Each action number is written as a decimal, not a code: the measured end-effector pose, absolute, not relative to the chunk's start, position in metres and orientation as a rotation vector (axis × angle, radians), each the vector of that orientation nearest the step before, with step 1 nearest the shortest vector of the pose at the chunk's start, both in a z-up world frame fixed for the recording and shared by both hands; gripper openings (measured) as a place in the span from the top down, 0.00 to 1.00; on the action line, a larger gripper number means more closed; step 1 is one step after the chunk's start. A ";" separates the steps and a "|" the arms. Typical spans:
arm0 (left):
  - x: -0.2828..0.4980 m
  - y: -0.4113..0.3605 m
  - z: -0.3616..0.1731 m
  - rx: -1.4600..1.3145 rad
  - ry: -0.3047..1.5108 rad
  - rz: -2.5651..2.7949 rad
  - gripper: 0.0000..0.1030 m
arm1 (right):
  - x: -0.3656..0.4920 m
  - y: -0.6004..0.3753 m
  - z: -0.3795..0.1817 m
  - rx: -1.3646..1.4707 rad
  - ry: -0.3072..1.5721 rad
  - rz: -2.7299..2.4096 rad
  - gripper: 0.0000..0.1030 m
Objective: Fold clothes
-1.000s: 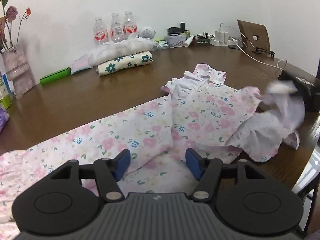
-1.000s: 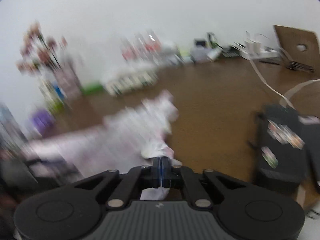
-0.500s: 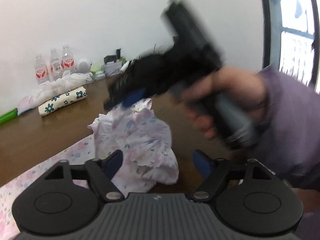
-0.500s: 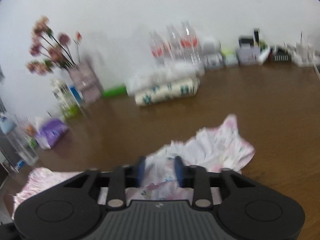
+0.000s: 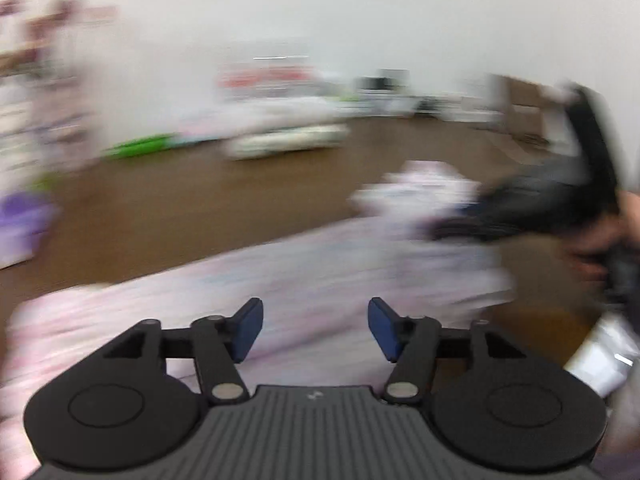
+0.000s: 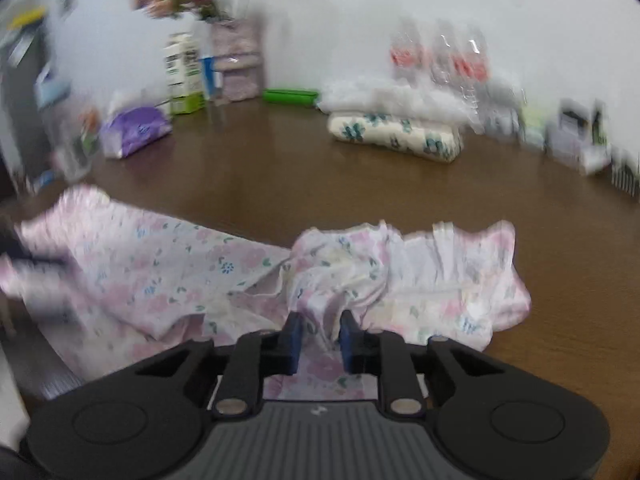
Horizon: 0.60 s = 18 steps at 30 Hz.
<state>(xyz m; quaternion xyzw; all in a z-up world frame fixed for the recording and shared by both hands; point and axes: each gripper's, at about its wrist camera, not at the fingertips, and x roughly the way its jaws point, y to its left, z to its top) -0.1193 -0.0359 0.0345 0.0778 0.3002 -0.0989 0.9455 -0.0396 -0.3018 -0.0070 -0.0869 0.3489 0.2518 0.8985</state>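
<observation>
A: Your right gripper (image 6: pixel 319 336) has its jaws partly apart around a ridge of the pink floral garment (image 6: pixel 168 264), which lies crumpled across the wooden table (image 6: pixel 280 176); I can't tell whether the pads (image 6: pixel 294 336) are pinching cloth yet. Close there and you may catch several layers at once, so the fold comes out bunched.

B: And my left?

A: Your left gripper (image 5: pixel 315 330) hangs wide apart over the same garment, holding nothing. Both views are smeared (you're swinging fast), so you risk landing off the hem.

B: Any labels worth noting?

A: Red bands on the water bottles (image 6: pixel 440 60) and print on a carton (image 6: pixel 182 72), none readable.
</observation>
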 end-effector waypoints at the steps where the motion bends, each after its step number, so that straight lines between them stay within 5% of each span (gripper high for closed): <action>1: -0.121 -0.019 0.035 0.164 0.619 -0.111 0.41 | -0.041 -0.299 -0.008 -0.219 0.721 0.529 0.84; 10: -0.145 0.048 0.025 -0.031 0.721 0.440 0.40 | -0.012 -0.237 0.059 -0.256 0.583 0.783 0.72; 12: -0.152 0.055 0.025 -0.088 0.736 0.430 0.33 | 0.009 -0.181 0.051 -0.323 0.631 0.931 0.72; 18: -0.167 0.076 0.024 -0.325 0.741 0.294 0.34 | 0.040 -0.041 0.022 -0.571 0.744 1.153 0.71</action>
